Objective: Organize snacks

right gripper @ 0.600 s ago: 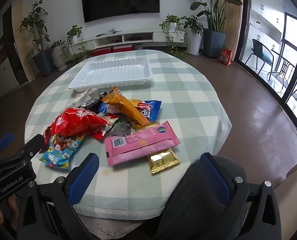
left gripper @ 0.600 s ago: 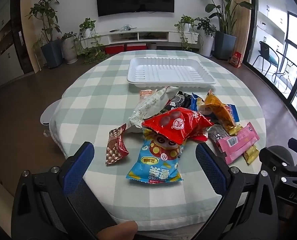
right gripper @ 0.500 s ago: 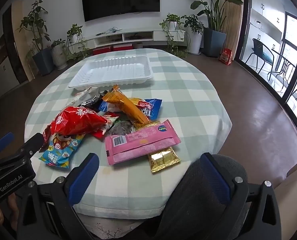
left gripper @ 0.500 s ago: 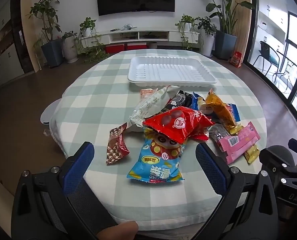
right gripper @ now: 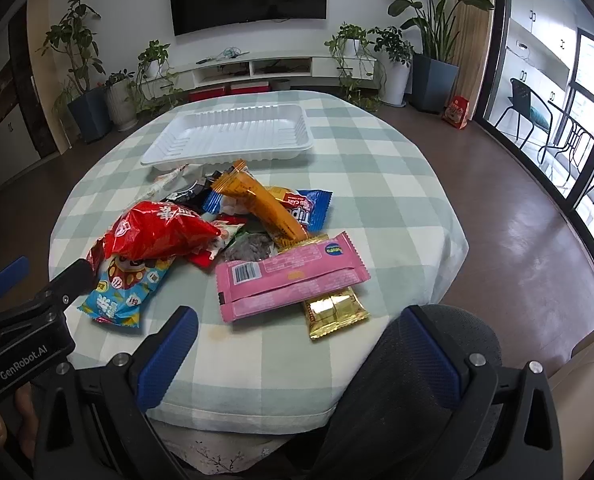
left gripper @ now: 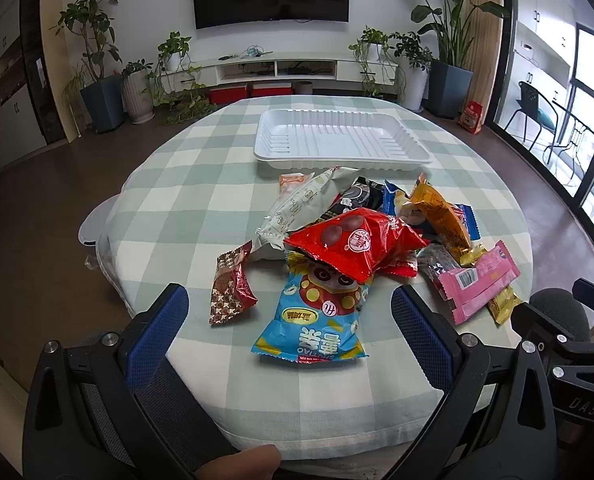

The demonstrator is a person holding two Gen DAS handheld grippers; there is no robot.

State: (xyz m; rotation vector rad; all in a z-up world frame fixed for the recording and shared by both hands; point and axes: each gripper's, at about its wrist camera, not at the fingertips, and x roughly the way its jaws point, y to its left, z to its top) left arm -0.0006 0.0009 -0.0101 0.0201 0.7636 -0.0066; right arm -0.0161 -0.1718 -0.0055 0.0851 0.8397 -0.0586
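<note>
Barely anything has moved since the earlier frames: both views sit a touch nearer the pile, nothing lifted. My left claw (left gripper: 289, 322) is spread wide and empty, hovering low at the near worktop (left gripper: 169, 208) edge, lined up on the blue snack bag (left gripper: 317, 320). My right claw (right gripper: 297, 344) is equally wide, empty, facing the pink packet (right gripper: 289, 280) lying over the gold packet (right gripper: 335, 310). Red bag (left gripper: 357, 244) overlaps the blue one, so I'd pinch the blue's free near end and slide out, not lift. White tray (left gripper: 341, 136) waits empty beyond the pile. Both claws level, pointing forward, side by side.
</note>
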